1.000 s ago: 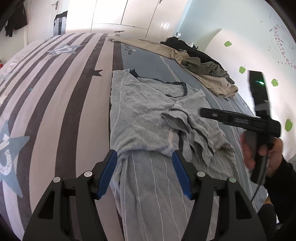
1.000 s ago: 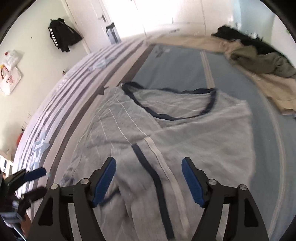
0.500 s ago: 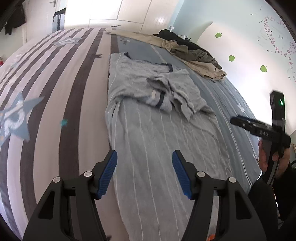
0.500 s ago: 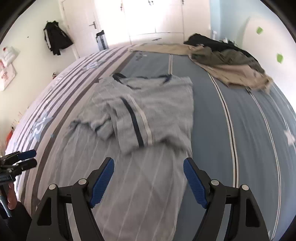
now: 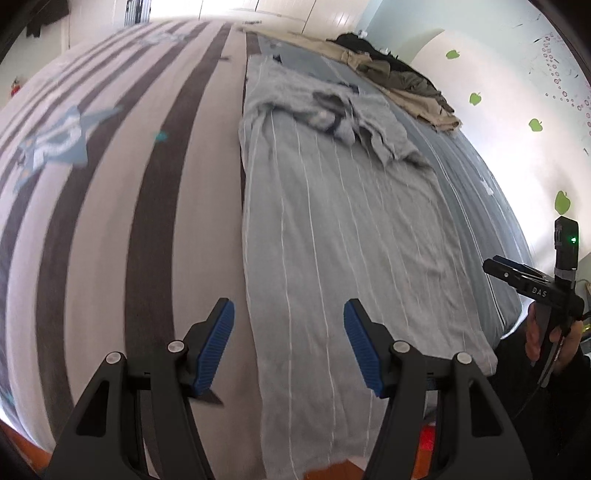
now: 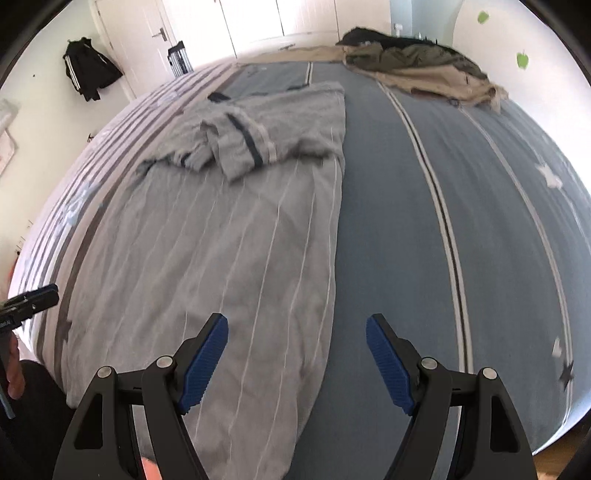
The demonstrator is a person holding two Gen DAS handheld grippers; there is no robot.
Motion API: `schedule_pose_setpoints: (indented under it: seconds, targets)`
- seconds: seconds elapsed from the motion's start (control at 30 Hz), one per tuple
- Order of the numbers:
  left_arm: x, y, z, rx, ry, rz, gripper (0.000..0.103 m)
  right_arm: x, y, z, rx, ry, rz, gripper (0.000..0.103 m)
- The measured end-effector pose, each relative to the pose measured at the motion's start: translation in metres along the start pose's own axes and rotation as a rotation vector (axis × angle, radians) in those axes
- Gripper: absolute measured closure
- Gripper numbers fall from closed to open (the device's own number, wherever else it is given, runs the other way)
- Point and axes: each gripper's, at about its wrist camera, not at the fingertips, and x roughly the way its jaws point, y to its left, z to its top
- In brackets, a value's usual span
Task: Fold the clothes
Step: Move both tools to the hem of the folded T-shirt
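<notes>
Daylight floods in from the far end of the room, blowing the doors (image 6: pixel 255 22) to white in both views. The right-hand wall (image 5: pixel 517 122) glares too. The bed (image 5: pixel 110 206) is evenly lit, with soft shadows. Motion blur smears the stripes and the garment (image 6: pixel 229 229), while each gripper stays sharp. Fisheye bulges the bed; corners go black.

Left tool (image 5: pixel 288 345) and right tool (image 6: pixel 296 363) both gape, angled downward.

garment (image 6: pixel 229 236) lies lengthwise on bed (image 6: pixel 406 229) — clothes pile (image 6: pixel 417 70) behind.
</notes>
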Motion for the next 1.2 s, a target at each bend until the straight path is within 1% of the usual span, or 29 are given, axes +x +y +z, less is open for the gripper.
schedule_pose_setpoints:
  seconds: [0.17,0.4,0.5,0.57,0.67,0.73,0.8,0.93,1.0,1.03,1.1,1.13,1.17,1.2]
  targets:
    - [0.003,-0.006,-0.020,-0.002,0.029,-0.002,0.044,0.003,-0.002,-0.025,0.012,0.037,-0.004,0.029]
    - [0.006,-0.012,-0.041,-0.004,0.073,-0.008,0.044,0.009,0.009,-0.051,-0.018,0.094,0.032,0.029]
    - [0.007,-0.018,-0.050,0.013,0.087,-0.018,0.044,0.012,0.010,-0.061,-0.016,0.133,0.059,0.029]
    - [0.009,-0.022,-0.054,0.029,0.099,-0.010,0.044,0.014,0.010,-0.068,-0.017,0.158,0.069,0.029]
    - [0.010,-0.019,-0.057,0.004,0.116,-0.020,0.044,0.017,0.011,-0.076,-0.022,0.197,0.086,0.029]
    - [0.012,-0.016,-0.059,-0.010,0.124,-0.010,0.044,0.021,0.011,-0.081,-0.017,0.226,0.100,0.029]
    - [0.012,-0.012,-0.059,-0.031,0.126,0.014,0.044,0.022,0.012,-0.083,-0.015,0.234,0.104,0.029]
    - [0.006,0.001,-0.057,-0.090,0.100,0.026,0.043,0.023,0.012,-0.087,-0.010,0.246,0.113,0.029]
    - [0.011,0.001,-0.058,-0.087,0.119,0.036,0.043,0.023,0.013,-0.090,-0.010,0.253,0.114,0.029]
    - [0.015,-0.001,-0.060,-0.078,0.140,0.035,0.043,0.022,0.013,-0.091,-0.012,0.257,0.114,0.029]
    - [0.020,-0.007,-0.063,-0.050,0.153,0.039,0.043,0.022,0.016,-0.094,-0.022,0.268,0.113,0.029]
    - [0.020,-0.010,-0.063,-0.037,0.154,0.034,0.045,0.021,0.017,-0.095,-0.024,0.274,0.113,0.033]
    - [0.020,-0.013,-0.063,-0.025,0.153,0.026,0.050,0.020,0.017,-0.097,-0.025,0.277,0.114,0.037]
    - [0.020,-0.016,-0.064,-0.012,0.153,0.018,0.063,0.019,0.017,-0.098,-0.026,0.281,0.116,0.046]
